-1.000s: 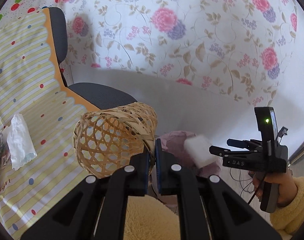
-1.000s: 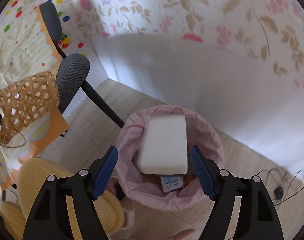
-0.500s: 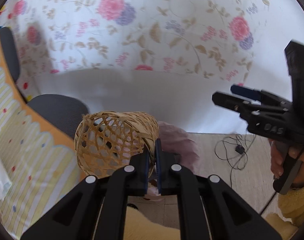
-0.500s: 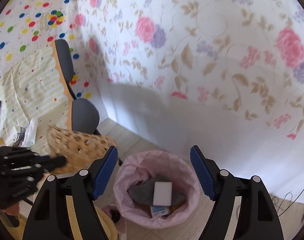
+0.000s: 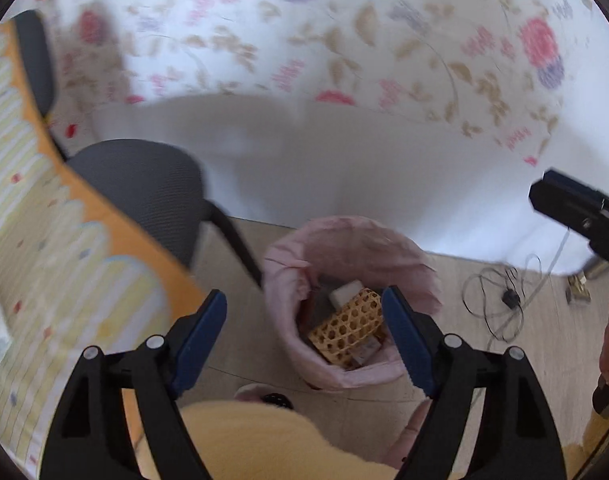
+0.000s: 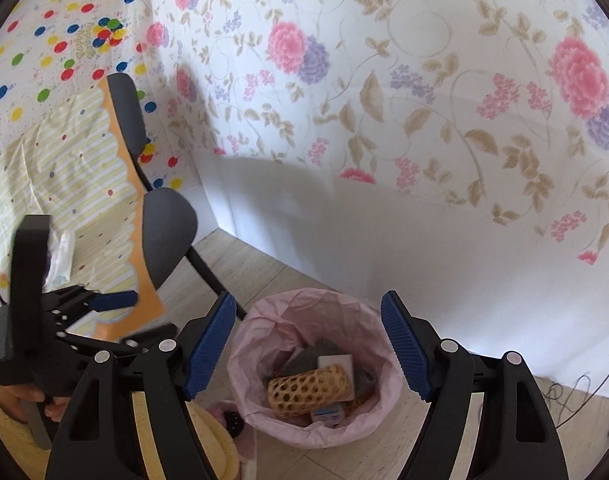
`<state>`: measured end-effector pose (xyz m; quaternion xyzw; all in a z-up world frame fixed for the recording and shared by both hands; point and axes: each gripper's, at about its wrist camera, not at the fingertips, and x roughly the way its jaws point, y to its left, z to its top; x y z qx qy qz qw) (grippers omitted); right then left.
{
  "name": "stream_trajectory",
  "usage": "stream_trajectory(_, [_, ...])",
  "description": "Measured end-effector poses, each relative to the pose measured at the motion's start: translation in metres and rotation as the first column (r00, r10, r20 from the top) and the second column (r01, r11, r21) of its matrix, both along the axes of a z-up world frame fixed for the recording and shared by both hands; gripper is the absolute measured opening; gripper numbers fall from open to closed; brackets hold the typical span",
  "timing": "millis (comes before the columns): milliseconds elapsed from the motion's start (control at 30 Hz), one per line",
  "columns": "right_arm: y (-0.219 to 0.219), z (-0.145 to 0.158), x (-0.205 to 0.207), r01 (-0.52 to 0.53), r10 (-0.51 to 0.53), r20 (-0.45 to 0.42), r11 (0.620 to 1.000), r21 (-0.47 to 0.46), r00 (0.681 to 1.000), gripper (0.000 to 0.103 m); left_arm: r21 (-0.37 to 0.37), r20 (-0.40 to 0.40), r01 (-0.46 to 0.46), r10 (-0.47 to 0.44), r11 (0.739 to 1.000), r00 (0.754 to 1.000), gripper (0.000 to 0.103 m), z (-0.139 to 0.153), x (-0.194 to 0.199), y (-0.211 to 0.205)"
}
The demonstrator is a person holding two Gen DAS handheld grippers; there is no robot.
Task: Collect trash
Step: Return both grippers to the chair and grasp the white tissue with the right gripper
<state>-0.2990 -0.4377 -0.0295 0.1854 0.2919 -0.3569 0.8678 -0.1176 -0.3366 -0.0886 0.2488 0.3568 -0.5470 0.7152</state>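
Left gripper over the pink-lined trash bin, jaws opening, nothing between the pads. The woven basket lies on its side inside the bin, on top of a white sponge block and other trash. Right gripper also above the bin, jaws spread wide and empty. Grey chair just beside the bin, by the striped tablecloth.

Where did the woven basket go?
In both views the woven basket lies on its side inside the pink-lined bin, against the white sponge, on the floor near the chair.
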Motion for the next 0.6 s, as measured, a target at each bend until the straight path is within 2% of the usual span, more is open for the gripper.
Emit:
stream_trajectory(133, [0.012, -0.004, 0.029, -0.088, 0.088, 0.015, 0.995, 0.041, 0.996, 0.076, -0.048, 0.036, -0.133, 0.135, 0.99, 0.99, 0.078, 0.016, 0.022, 0.046])
stream_trajectory(300, [0.038, 0.004, 0.076, -0.236, 0.234, 0.046, 0.97, 0.059, 0.971, 0.076, -0.103, 0.077, -0.291, 0.299, 0.951, 0.951, 0.078, 0.04, 0.052, 0.101])
stream_trajectory(433, [0.062, 0.015, 0.119, -0.354, 0.351, 0.067, 0.934, 0.051, 0.934, 0.076, -0.128, 0.088, -0.439, 0.451, 0.889, 0.888, 0.078, 0.053, 0.081, 0.152])
stream_trajectory(533, [0.085, 0.019, 0.154, -0.438, 0.435, 0.068, 0.898, 0.04, 0.898, 0.076, -0.131, 0.095, -0.514, 0.527, 0.848, 0.845, 0.078, 0.058, 0.098, 0.183])
stream_trajectory(600, [0.098, 0.02, 0.179, -0.491, 0.488, 0.071, 0.87, 0.038, 0.87, 0.076, -0.138, 0.098, -0.572, 0.585, 0.809, 0.805, 0.078, 0.061, 0.113, 0.208])
